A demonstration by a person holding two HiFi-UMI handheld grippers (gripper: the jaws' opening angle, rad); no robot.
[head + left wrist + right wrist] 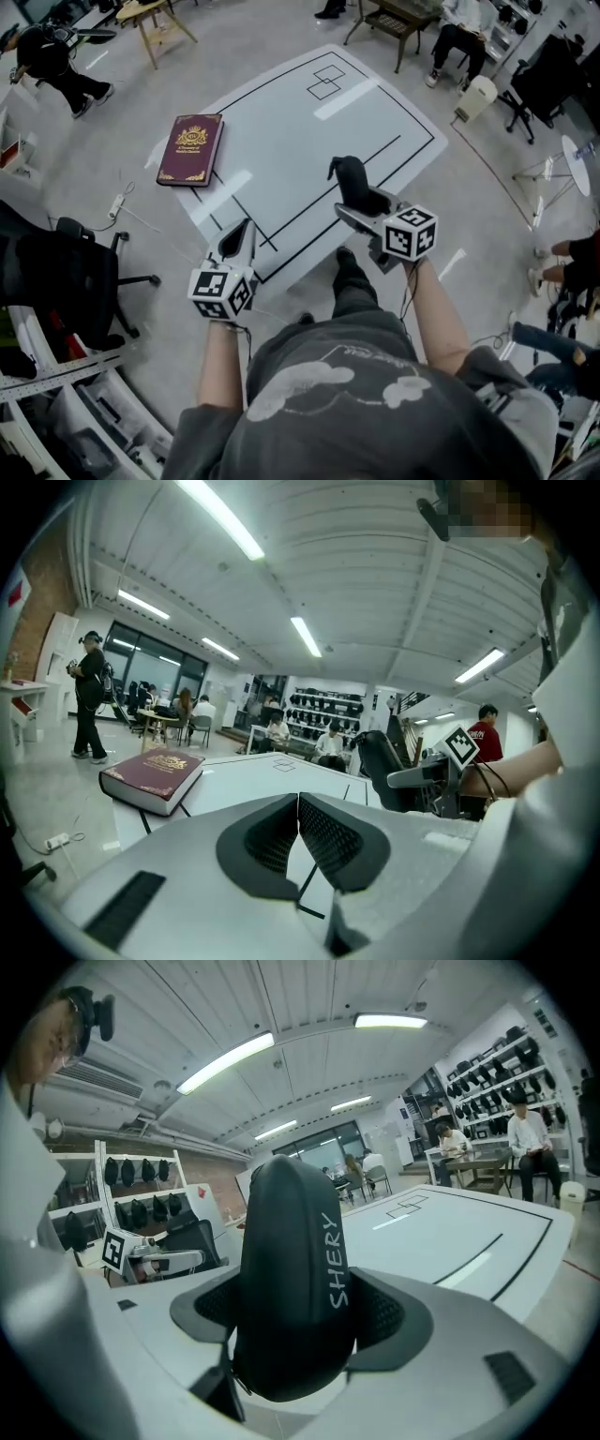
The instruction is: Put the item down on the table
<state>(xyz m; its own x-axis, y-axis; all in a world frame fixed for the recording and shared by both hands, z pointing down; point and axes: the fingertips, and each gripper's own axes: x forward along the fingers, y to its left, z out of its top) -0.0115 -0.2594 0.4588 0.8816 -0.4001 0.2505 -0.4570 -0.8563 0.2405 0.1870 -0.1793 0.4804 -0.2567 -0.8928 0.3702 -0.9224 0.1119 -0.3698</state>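
My right gripper point(302, 1316) clamps the black case point(281, 1241) mid-body above the table point(281, 122), likely light, stiff, slippery; left gripper point(298, 808) closed, empty.

We see the case point(281, 1241) in the right gripper point(298, 1312) as smooth matt black (its lettering printed in white). The pads point(380, 1316) look black and finely dotted, and the shell is matt grey plastic. The table point(281, 131) is smooth, glossy white. At its left corner, the book point(190, 148) has a maroon cover with gilt print.

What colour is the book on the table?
The book is maroon with gold print, clearest in head view.
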